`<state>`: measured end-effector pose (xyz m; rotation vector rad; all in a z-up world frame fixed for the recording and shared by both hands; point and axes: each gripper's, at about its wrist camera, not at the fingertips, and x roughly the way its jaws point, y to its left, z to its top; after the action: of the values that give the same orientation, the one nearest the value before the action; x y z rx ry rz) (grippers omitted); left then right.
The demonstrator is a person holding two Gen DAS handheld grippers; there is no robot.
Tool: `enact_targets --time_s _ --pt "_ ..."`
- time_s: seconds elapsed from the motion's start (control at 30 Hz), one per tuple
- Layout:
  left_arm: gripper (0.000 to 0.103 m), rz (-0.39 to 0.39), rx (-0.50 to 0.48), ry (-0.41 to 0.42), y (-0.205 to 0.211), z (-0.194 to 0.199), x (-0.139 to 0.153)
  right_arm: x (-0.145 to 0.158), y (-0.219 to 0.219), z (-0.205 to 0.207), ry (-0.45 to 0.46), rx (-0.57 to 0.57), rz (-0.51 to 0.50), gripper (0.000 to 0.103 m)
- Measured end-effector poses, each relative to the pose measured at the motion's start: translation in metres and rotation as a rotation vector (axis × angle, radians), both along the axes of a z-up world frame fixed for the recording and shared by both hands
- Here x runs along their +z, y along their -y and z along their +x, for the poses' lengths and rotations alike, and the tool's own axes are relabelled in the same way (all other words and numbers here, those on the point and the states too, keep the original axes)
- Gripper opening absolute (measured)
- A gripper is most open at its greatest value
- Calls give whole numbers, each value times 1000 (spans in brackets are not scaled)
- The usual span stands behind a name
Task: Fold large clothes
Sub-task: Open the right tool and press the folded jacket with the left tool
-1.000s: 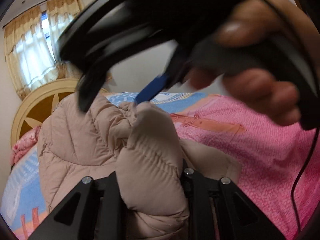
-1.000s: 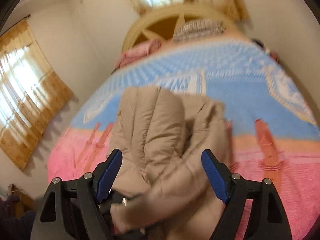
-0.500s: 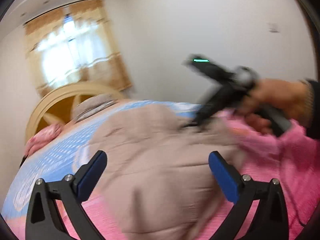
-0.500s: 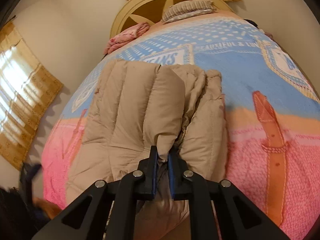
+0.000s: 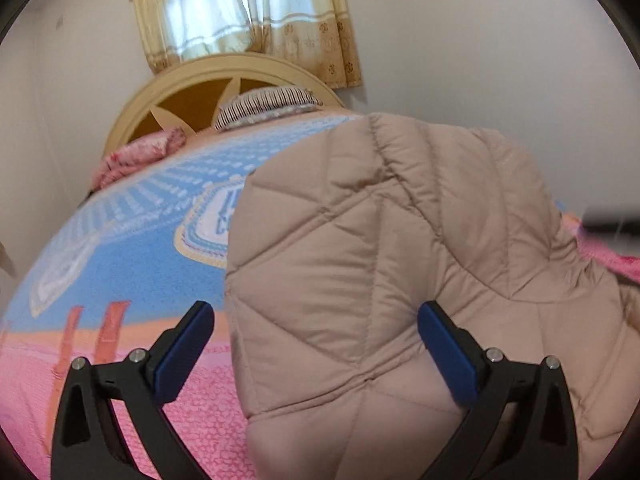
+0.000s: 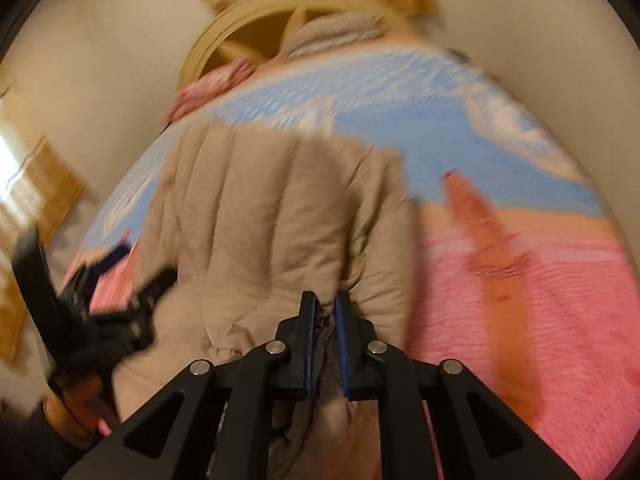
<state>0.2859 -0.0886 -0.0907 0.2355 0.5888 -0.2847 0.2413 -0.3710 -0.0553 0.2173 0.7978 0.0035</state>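
A beige quilted puffer jacket (image 5: 400, 264) lies bunched on the bed. In the left wrist view my left gripper (image 5: 316, 344) is open, its blue pads on either side of the jacket's near edge, holding nothing. In the right wrist view the jacket (image 6: 256, 216) spreads ahead, and my right gripper (image 6: 325, 316) is shut on a fold of its near edge. The left gripper also shows in that view (image 6: 116, 280), blurred, at the jacket's left side.
The bed has a blue, orange and pink blanket (image 5: 120, 248). A rounded cream headboard (image 5: 208, 80) with a striped pillow (image 5: 268, 104) stands at the far end, under a curtained window (image 5: 240, 8). White walls close in on both sides.
My left gripper let go of the jacket, opened and pulled back to the jacket's left side. My right gripper closed on the jacket's near edge and holds it.
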Motion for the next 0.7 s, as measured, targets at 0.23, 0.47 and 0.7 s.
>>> enact_targets --time_s 0.23,0.47,0.7 --pt "103 9 13 2 22 -2 -10 54 -50 14 224 45 170 44" --pt "103 -72 85 22 4 9 33 -18 -33 61 63 -37 82 43" --pt "103 69 186 -57 53 70 7 -46 -13 54 39 -63 37 43"
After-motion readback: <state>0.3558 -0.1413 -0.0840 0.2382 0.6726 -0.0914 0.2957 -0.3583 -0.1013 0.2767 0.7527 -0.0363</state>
